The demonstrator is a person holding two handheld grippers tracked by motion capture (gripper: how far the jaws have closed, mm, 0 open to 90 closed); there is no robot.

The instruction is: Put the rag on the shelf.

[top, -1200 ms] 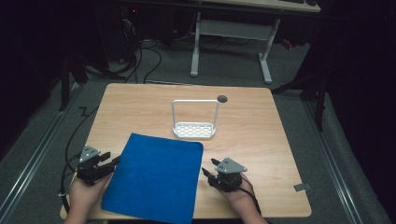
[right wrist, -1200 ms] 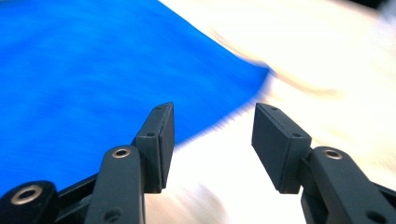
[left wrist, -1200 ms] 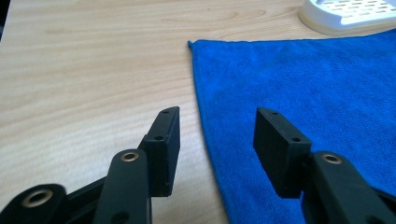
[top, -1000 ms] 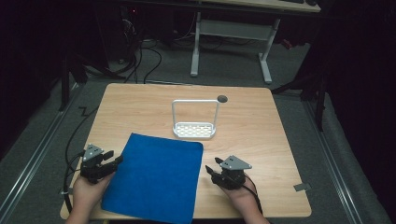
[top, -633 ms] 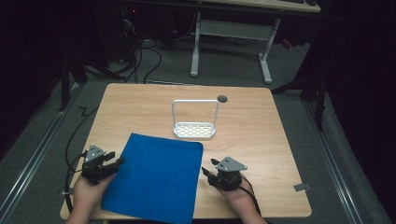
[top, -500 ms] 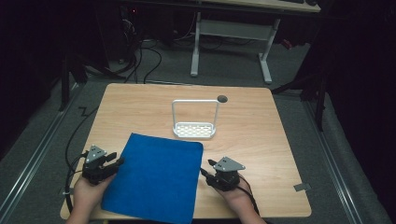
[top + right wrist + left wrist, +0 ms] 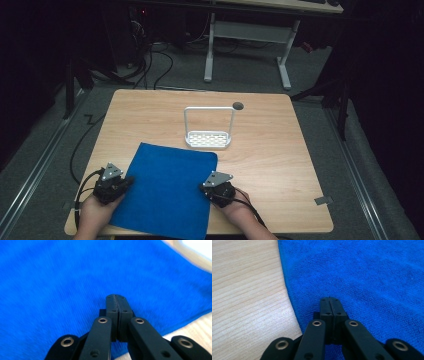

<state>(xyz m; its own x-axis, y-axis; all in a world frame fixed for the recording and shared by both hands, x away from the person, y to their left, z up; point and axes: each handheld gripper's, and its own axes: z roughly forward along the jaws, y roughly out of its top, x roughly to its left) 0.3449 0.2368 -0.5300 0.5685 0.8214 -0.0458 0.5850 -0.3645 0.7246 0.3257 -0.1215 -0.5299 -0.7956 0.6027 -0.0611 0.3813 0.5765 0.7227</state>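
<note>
2 grippers sit at the near end of the wooden table [image 7: 280, 150], one at each side edge of a blue cloth [image 7: 165, 192] that lies flat and slightly skewed on the near half of the tabletop, its near edge reaching the table's front edge. At the cloth's left edge, the left gripper [image 7: 127, 181] points inward, held by the person's left hand [image 7: 95, 215]; in the left gripper view its 2 black jaws have just been closing and now meet tip to tip over the blue terry, just inside the hem, with bare wood off to the side. I cannot tell whether any fold of fabric is pinched between them. Over the cloth's right edge, the right gripper [image 7: 202, 188] is in the same state: its jaws have also just been closing and are pressed together above the blue weave, which looks blurred in the right gripper view. Behind the cloth, near its far corner, stands a white rack [image 7: 209, 135] with a tall loop handle.
</note>
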